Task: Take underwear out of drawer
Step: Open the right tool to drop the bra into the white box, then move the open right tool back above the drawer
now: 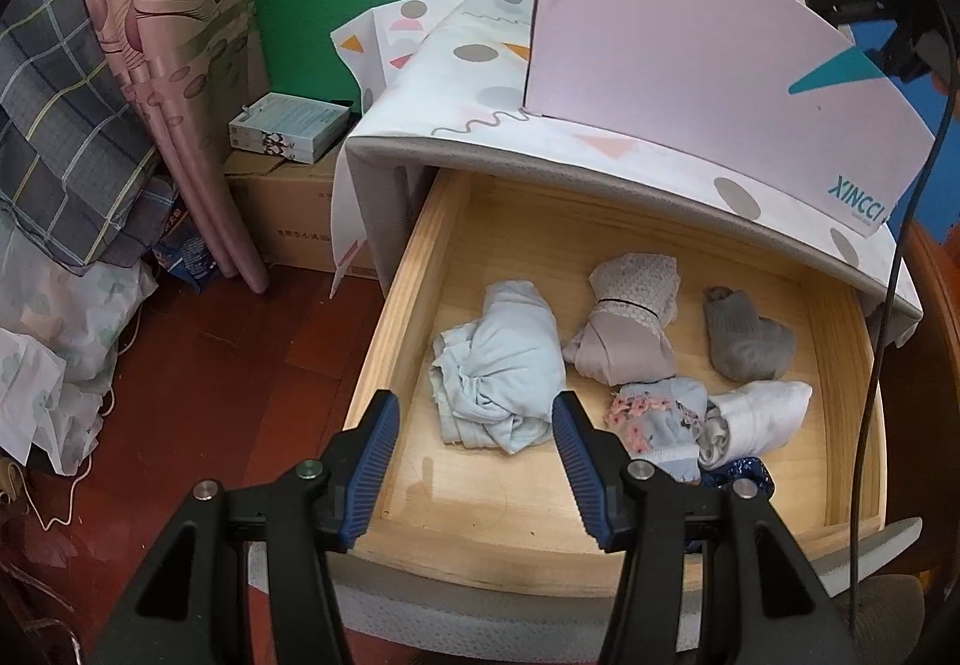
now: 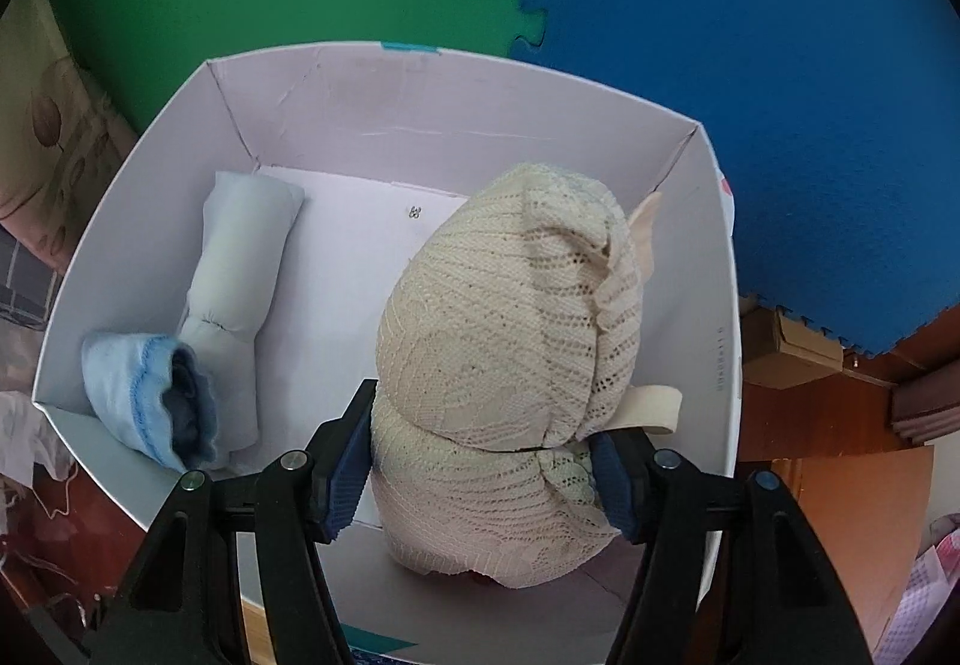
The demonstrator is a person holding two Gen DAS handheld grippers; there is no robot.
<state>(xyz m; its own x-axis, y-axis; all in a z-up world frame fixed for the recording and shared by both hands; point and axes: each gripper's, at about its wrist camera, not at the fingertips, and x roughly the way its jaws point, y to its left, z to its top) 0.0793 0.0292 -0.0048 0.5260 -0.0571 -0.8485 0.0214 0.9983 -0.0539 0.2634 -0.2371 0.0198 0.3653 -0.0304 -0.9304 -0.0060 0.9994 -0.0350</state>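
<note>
- The left gripper [image 1: 477, 428] hangs over the near part of the pulled-out wooden drawer [image 1: 414, 293], its jaws apart and nothing between the blue pads.
- Just beyond the gap between the left jaws, a crumpled pale blue garment [image 1: 501, 365] lies on the drawer floor, apart from both pads.
- Past the right-hand jaw of that gripper sits a rolled beige lace piece [image 1: 624, 317]; further to that side lies a grey sock bundle [image 1: 744, 341].
- Close beside the same jaw's tip are a floral blue piece [image 1: 660, 419] and a white roll [image 1: 762, 413], touching each other; a dark blue scrap [image 1: 741, 476] peeks out nearer the camera.
- Above the drawer, on the patterned cloth-covered top [image 1: 540, 125], stands a pale pink box [image 1: 690, 65]; part of the right gripper [image 1: 894, 41] shows beyond its top edge.
- In the right wrist view, the right gripper [image 2: 480, 470] clamps a cream lace bundle [image 2: 510, 317], both pads pressing its lower sides.
- The bundle rises forward from the jaws into the pale pink box [image 2: 372, 125]; whether it touches the box floor cannot be told.
- To the left of those jaws, inside the box, a pale grey-blue roll [image 2: 240, 269] lies lengthwise, and a light blue rolled piece [image 2: 144, 395] leans against its near end.
</note>
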